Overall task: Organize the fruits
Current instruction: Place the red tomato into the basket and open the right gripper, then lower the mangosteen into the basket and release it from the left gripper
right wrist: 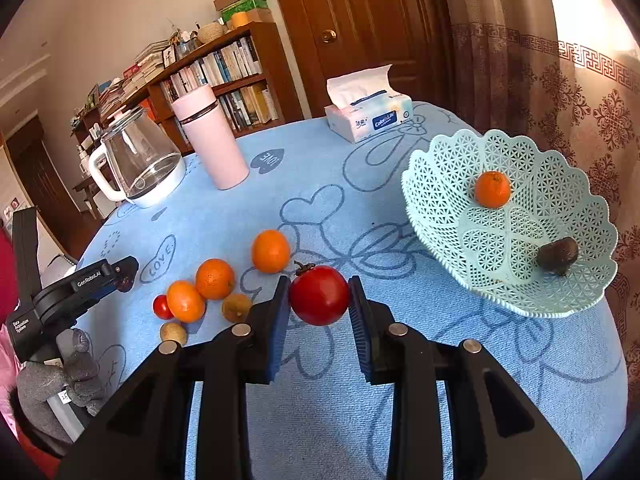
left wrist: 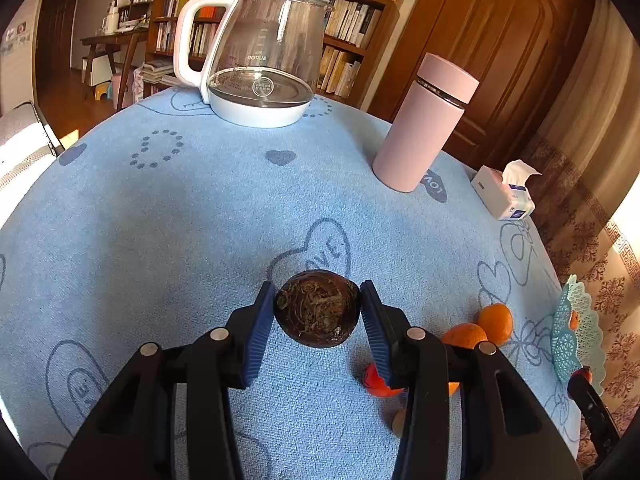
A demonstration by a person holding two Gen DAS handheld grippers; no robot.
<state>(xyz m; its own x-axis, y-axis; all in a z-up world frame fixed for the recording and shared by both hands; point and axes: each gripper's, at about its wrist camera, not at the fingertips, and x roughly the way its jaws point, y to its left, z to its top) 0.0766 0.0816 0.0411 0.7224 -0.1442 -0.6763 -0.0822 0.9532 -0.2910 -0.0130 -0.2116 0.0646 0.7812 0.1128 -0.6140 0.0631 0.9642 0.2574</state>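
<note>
Round red tomato with green stem [right wrist: 319, 295] clamped in the right gripper [right wrist: 319, 300], held above the blue printed tablecloth [right wrist: 320, 168], pale-green lattice plastic fruit basket [right wrist: 440, 216] up-right of it, nearest this hand; left gripper [left wrist: 317, 312] grips a dark brown fibrous round fruit [left wrist: 316, 308], farther off.

Both handheld two-finger black plastic grippers: left gripper [left wrist: 318, 312], right gripper [right wrist: 319, 306]. Each w/ ribbed blue rubber pads [left wrist: 262, 336] on inner faces, round silver pivot pins [left wrist: 219, 334] on black linkage arms. Lower left of right-wrist frame: grey knit glove [right wrist: 60, 380], white "GenRobot.AI" lettering [right wrist: 89, 279], pink sleeve [right wrist: 6, 356] at edge.
</note>
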